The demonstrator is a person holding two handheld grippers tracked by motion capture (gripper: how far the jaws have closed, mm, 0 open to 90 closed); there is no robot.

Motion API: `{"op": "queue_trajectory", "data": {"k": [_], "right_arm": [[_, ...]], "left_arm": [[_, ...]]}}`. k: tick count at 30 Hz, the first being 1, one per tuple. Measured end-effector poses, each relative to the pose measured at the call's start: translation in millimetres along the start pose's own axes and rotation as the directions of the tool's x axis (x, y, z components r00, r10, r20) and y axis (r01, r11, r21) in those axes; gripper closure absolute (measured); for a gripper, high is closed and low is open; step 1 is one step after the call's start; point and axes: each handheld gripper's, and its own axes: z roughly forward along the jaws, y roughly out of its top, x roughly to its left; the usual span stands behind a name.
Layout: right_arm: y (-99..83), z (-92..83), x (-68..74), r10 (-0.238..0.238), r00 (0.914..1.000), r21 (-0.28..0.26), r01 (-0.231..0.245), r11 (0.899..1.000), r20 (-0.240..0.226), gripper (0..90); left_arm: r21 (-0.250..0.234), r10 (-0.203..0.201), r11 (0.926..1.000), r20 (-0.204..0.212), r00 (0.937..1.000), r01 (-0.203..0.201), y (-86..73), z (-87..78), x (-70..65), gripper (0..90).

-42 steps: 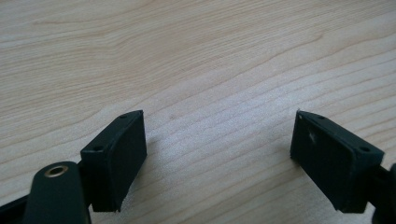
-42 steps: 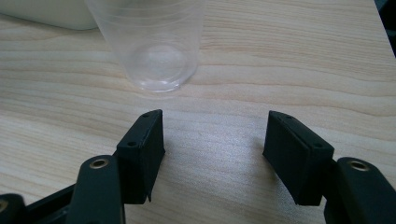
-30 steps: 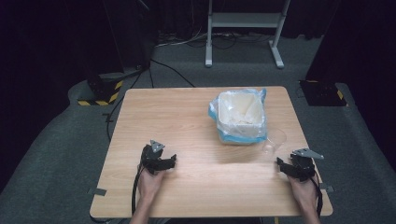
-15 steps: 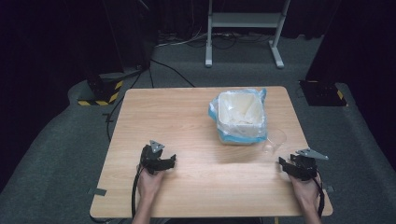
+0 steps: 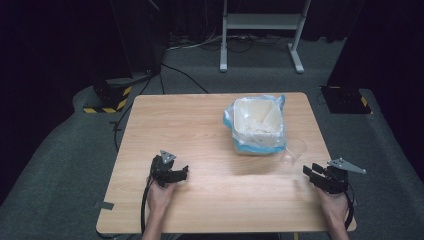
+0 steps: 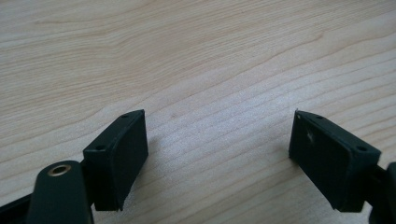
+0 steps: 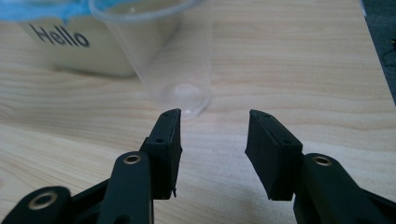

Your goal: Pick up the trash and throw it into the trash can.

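Clear plastic cup [image 7: 161,51] stands upright beside the lined bin [image 5: 257,125].

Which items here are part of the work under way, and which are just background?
In play: right gripper, jaws just narrowing with nothing between them; clear plastic cup; bag-lined white bin.
Background: left gripper resting open on the table; metal stand; floor cables.

Looking down from above at the whole table [image 5: 200,130]; riding low and close over its wood [image 6: 196,56], rightward one facing the clear cup [image 7: 163,51], shared overhead [image 5: 294,150].
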Motion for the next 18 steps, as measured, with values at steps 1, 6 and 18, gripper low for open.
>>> {"op": "queue_trajectory", "data": {"k": [1,6,18], "right_arm": [[0.0,0.0,0.0,0.000,1.0000,0.000,0.000,1.000,0.000,54.9],[18.3,-7.8,-1.2,-0.009,0.9997,-0.022,0.009,1.000,-0.024,58.8],[58.1,-12.2,-0.7,-0.037,0.9987,-0.055,0.035,0.998,-0.034,61.8]], "left_arm": [[0.000,0.000,1.0000,0.000,1.0000,0.000,0.0,0.0,0.0,19.3],[0.000,0.000,1.0000,0.000,1.0000,0.000,0.0,0.0,0.0,19.3],[0.000,0.000,1.0000,0.000,1.0000,0.000,0.0,0.0,0.0,19.3]]}}
